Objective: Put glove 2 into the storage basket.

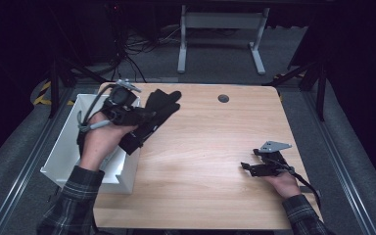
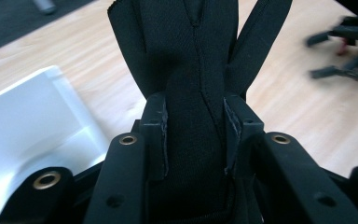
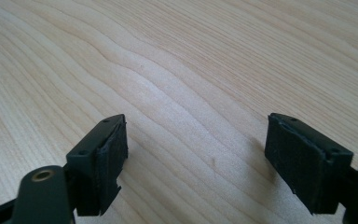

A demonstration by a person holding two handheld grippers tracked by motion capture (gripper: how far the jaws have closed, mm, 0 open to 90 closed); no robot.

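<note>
A black glove [image 1: 152,120] hangs in the air over the table's left part, beside the white bin [image 1: 68,147]. My left gripper [image 1: 139,116] is shut on it. In the left gripper view the glove [image 2: 193,56] fills the gap between the two pads and its fingers fan out above them. My right gripper [image 1: 245,167] rests low over the wooden table [image 1: 210,147] at the right, open. In the right gripper view its pads [image 3: 107,158] stand wide apart with bare wood between them.
The white bin hangs off the table's left edge, its wall [image 2: 32,121] just left of the left gripper. A round cable hole [image 1: 223,98] sits near the table's far edge. A desk frame [image 1: 220,34] stands on the floor beyond.
</note>
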